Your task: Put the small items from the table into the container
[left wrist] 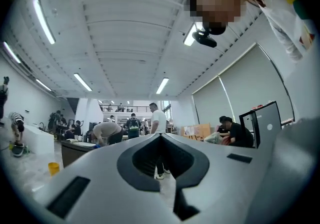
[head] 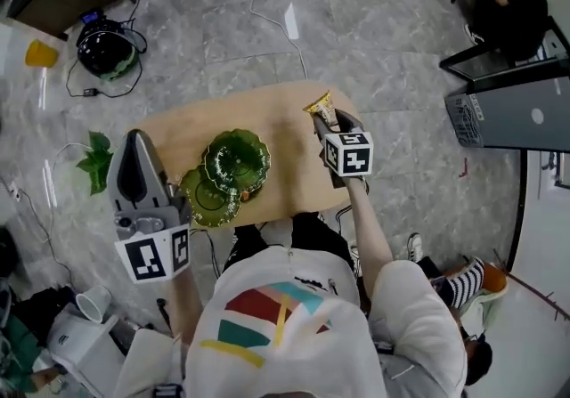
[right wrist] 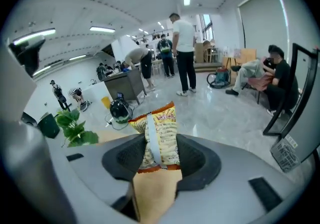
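Looking down in the head view, a packet (head: 319, 104) is seen gripped at the tip of the right gripper (head: 321, 118), over the far right part of the table (head: 289, 178). Two green dishes (head: 236, 158) lie to its left, apart from it. The left gripper (head: 134, 140) is held at the table's left end. In the left gripper view, its jaws are seen closed together on nothing. In the right gripper view, the packet (right wrist: 157, 138) is clamped upright between the pads, its top sticking out past them.
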`<state>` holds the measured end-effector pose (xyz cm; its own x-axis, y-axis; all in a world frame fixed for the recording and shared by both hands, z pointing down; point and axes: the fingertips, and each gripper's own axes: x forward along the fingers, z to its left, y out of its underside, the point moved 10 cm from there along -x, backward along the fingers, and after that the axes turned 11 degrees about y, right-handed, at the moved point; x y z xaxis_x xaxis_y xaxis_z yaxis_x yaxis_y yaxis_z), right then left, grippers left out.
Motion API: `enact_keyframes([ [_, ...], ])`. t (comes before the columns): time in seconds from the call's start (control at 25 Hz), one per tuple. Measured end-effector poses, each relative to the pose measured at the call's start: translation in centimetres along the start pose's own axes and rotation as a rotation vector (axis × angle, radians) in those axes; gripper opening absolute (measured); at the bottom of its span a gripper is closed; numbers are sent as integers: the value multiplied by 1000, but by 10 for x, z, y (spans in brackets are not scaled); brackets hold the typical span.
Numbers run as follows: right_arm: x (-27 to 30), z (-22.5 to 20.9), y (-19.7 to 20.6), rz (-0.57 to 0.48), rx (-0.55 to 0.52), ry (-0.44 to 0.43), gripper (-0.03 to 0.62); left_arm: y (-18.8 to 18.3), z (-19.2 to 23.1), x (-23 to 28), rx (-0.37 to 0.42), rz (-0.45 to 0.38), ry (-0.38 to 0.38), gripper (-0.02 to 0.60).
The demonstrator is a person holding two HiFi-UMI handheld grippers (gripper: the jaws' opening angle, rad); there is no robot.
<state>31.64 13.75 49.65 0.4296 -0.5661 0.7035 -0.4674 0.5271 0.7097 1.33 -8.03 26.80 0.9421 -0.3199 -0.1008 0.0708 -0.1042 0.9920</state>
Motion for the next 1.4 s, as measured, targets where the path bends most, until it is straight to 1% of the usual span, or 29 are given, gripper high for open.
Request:
enact_keyframes([
  [0.08,-38,17,-30,-96,-18,-24,196,-21,0,4,13,-46,-7,9],
  [0.12,-55,28,-44,-141,-19,-51,196,-30,0,4,22,-65,-6,9],
  [0.24,-104,55,-75,-255,-6,-155,195,-47,-3,1,52,-104,-3,9],
  [0.32,-133,70,-89,-313,-2,-219,195,-54,-6,-5,53,-123,-3,9],
  [0.4,-154,83,-98,-354,-8,-275,193,-59,-7,-12,58,-133,-5,9],
  [0.52,-175,100,-106,-381,-28,-344,193,-65,-7,-23,66,-138,-21,9],
  [0.68,-185,122,-115,-401,-68,-402,193,-66,1,-38,70,-134,-55,9],
  [0.76,-182,134,-116,-393,-94,-428,193,-64,4,-43,70,-125,-69,9],
  [0.84,-173,148,-111,-361,-124,-452,193,-62,6,-48,69,-114,-81,9],
  [1.12,-113,193,-63,-160,-241,-525,193,-58,14,-69,76,-88,-131,9],
  [1.24,-92,207,-43,-94,-305,-513,193,-55,22,-82,77,-72,-166,9],
  [1.4,-71,220,-22,-38,-383,-477,193,-51,32,-98,70,-52,-206,9],
])
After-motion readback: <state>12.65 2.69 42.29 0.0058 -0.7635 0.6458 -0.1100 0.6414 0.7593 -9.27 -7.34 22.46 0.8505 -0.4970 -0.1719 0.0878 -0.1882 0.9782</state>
